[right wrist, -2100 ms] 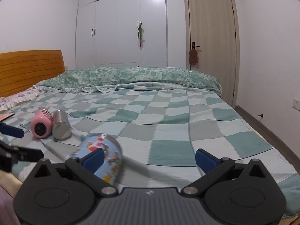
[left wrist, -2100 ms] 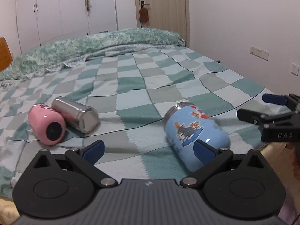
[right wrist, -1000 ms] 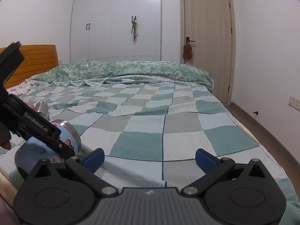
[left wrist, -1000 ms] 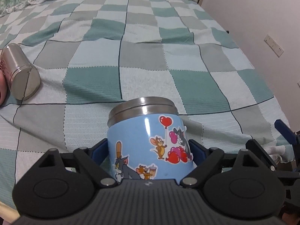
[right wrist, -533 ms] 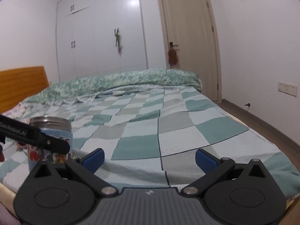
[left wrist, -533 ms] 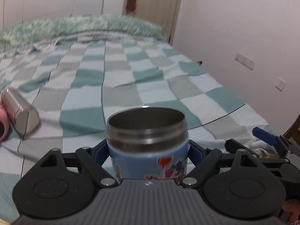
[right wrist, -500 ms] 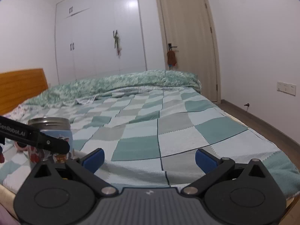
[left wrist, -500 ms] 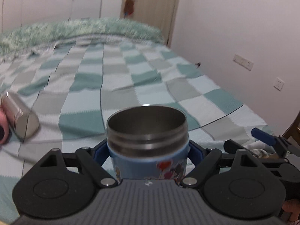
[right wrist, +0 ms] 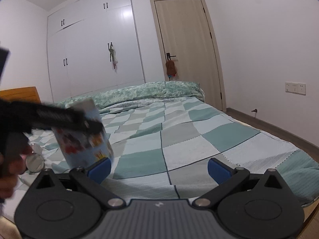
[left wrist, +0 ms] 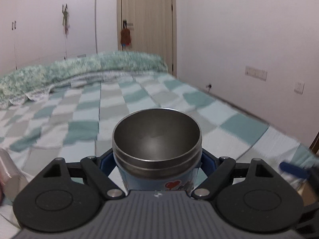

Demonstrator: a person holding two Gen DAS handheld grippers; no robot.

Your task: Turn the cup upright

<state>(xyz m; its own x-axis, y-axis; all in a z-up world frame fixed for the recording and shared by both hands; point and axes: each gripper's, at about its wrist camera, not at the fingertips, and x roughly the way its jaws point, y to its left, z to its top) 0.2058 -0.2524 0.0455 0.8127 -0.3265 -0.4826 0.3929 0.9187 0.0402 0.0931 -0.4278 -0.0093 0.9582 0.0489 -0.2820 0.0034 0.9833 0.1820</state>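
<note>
My left gripper is shut on the blue cartoon cup, whose steel mouth points up and toward the camera. In the right wrist view the same cup is blurred, mouth up and tilted, held above the checked bedspread by the left gripper's dark finger. My right gripper is open and empty, low over the bed's near edge, to the right of the cup.
A steel cup lies on its side at the left on the bed; it shows as a blur at the left edge of the left wrist view. A rolled green quilt lies at the far end. Wardrobe, door and wall stand behind.
The left gripper has lifted the blue cup higher off the bed and tipped it toward its camera. The right gripper stays open and has tilted up slightly.
</note>
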